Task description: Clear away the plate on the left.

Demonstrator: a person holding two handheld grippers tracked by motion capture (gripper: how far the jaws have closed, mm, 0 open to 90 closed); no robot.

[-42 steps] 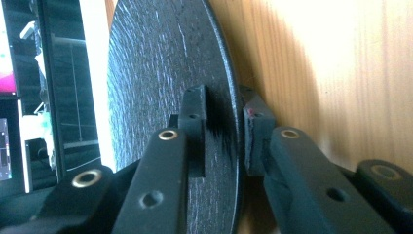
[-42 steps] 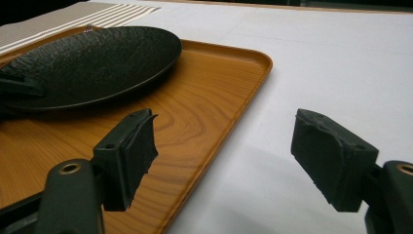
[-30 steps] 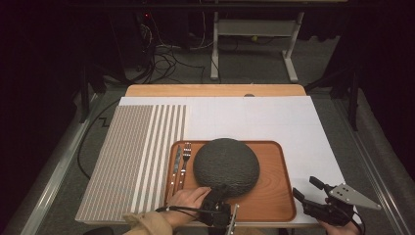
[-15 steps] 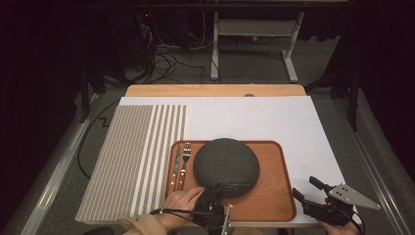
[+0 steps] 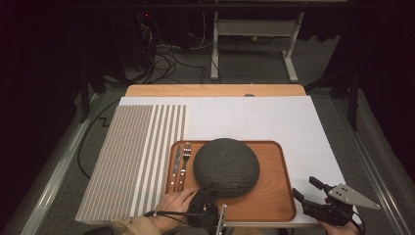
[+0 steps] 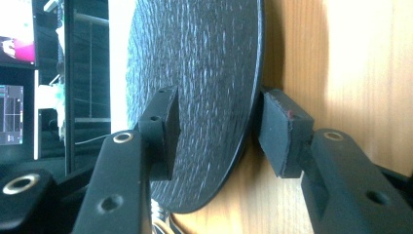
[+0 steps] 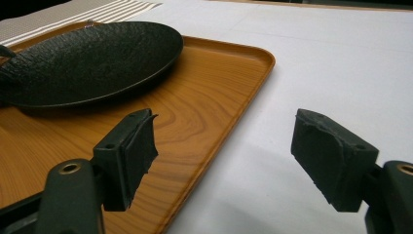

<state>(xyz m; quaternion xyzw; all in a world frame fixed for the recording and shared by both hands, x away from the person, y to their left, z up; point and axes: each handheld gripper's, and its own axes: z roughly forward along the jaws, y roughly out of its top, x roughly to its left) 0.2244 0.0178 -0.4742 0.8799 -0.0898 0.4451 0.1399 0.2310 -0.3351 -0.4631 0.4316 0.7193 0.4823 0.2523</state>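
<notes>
On the one wooden tray [image 5: 274,196] sits one dark plate [image 5: 226,167], with one fork [image 5: 185,164] and one knife [image 5: 176,164] at its nine o'clock. The left gripper [image 5: 208,192], at the plate's six o'clock, has just been opening, rim between unpressed pads. The right gripper [image 5: 306,190] gapes empty at four o'clock.

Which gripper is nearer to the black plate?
Left. The left gripper has its jaws around the rim of the black plate, just opening. The right gripper sits open beside the tray, apart from the plate.
</notes>
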